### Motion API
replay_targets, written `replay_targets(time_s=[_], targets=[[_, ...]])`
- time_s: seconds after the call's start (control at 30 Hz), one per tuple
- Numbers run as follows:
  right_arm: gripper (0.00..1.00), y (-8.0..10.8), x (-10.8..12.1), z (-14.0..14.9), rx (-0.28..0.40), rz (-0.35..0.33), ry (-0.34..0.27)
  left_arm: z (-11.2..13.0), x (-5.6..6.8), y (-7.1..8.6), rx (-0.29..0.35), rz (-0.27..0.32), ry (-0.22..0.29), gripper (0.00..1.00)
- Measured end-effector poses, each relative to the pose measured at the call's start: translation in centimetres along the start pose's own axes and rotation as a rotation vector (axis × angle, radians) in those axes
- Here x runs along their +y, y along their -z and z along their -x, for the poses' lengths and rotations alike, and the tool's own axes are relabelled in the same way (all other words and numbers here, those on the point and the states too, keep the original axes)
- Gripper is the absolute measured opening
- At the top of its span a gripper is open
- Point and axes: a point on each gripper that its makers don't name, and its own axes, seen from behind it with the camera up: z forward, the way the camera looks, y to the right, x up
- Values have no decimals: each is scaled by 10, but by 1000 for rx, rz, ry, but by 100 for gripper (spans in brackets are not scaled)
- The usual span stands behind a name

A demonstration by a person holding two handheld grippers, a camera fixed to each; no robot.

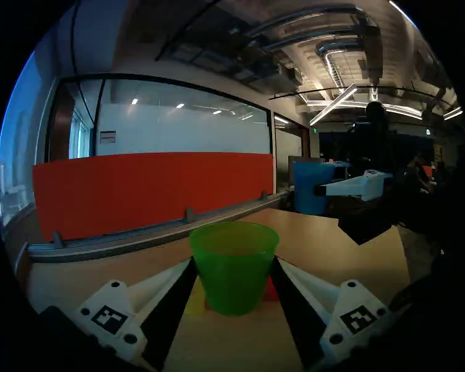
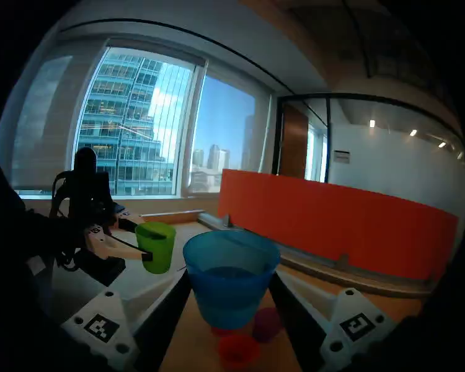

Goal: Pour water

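Left claw (image 1: 234,263) clasping translucent green cup (image 1: 234,279), right claw (image 2: 230,276), tapered blue cup (image 2: 231,288)

1. Our left gripper (image 1: 234,265) (white fingers, black inner pads) sits approx. level. Both fingers press a translucent green plastic cup (image 1: 232,285), held upright.
2. Our right gripper (image 2: 231,277), same build, also level. Both fingers clamp a translucent blue plastic cup (image 2: 231,297), upright.
3. The two grippers are well apart.
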Motion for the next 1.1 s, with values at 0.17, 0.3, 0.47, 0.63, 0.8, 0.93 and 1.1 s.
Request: replay_targets(time_s=[0.17, 0.3, 0.47, 0.63, 0.8, 0.93, 1.1], targets=[[86, -3, -2, -8, 2, -12, 38, 2, 2, 0, -1, 4, 6, 82], [86, -7, -3, -15, 2, -18, 87, 1, 6, -1, -2, 14, 7, 82], [86, -11, -7, -23, 2, -29, 144, -2, 13, -1, 1, 28, 8, 82], [86, -16, -9, -31, 1, -37, 202, -3, 23, 0, 4, 48, 13, 82], [86, -20, -11, -39, 2, -38, 256, -2, 30, 0, 3, 67, 12, 82], [86, -23, -11, -45, 0, -41, 292, 0, 34, 1, -1, 75, 11, 82], [86, -26, -9, -54, 8, -38, 345, 5, 39, 0, -8, 86, 10, 82]])
